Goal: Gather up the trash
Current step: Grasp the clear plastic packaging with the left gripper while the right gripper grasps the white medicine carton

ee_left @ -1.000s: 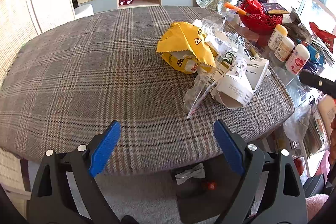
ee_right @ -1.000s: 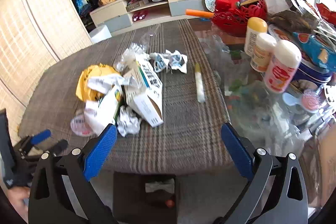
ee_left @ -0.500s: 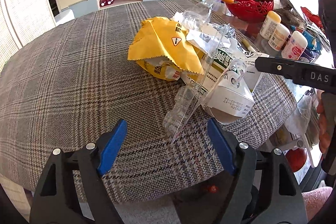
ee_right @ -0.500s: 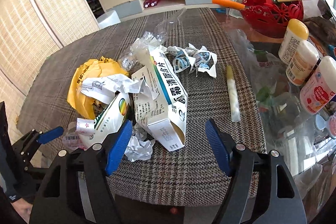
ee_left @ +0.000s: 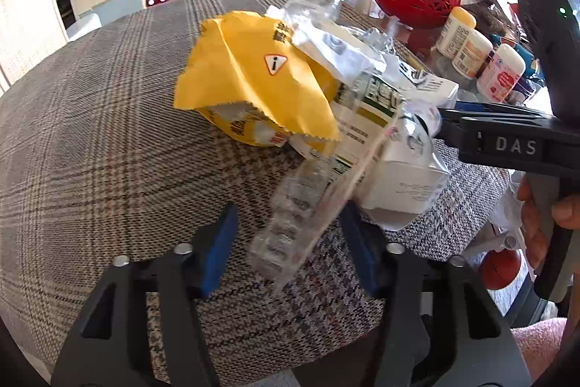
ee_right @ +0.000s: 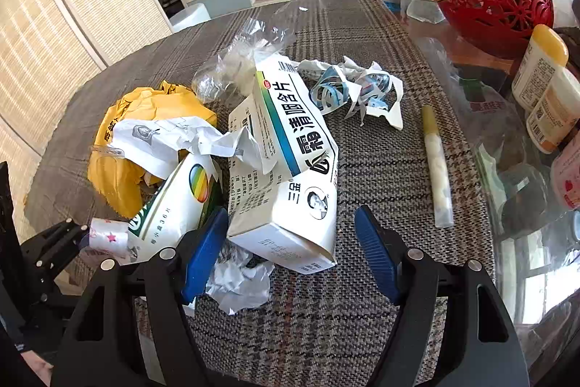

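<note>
While both tools hang low over the near edge of the plaid-covered table (ee_left: 90,140), the trash sits heaped a little right of its middle: a yellow wrapper (ee_left: 253,78) on the left, a white medicine box (ee_right: 290,147) leaning on it, crumpled paper (ee_right: 239,281) at the near side.

Closing as I watch, the left gripper (ee_left: 286,249) has a clear plastic blister tray (ee_left: 301,216) between its jaws; the pads do not look to be pressing on it yet. The right gripper (ee_right: 290,249) stands apart, with the near end of the medicine box between its blue pads, untouched as far as I can see.

My worry is the tray. It is thin, slick and tilted, so the closing pads may squeeze it out sideways or crush it. It also leans against the heap, so lifting it could drag boxes off the near edge. The two tools are close together and could knock each other.
</note>
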A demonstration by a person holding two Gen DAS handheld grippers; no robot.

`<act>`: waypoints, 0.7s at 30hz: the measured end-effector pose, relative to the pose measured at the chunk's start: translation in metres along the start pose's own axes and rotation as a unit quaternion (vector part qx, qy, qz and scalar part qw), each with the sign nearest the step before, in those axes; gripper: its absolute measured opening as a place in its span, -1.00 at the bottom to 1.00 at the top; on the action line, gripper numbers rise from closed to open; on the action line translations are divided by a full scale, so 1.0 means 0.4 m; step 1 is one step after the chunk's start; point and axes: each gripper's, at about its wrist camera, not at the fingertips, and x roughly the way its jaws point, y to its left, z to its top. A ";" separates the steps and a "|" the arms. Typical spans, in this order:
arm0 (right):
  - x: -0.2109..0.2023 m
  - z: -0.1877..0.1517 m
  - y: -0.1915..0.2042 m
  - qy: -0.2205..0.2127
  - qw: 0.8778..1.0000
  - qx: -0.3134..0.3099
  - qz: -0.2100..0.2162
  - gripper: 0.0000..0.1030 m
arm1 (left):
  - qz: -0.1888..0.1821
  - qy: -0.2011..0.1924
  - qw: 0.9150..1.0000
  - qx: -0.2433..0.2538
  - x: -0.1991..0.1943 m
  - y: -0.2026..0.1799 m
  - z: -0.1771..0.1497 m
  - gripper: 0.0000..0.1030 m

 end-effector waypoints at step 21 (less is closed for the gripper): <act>-0.194 -0.002 -0.022 -0.103 0.994 0.004 -0.021 0.21 | 0.023 -0.029 0.999 -0.010 -0.113 0.011 -0.039 -0.75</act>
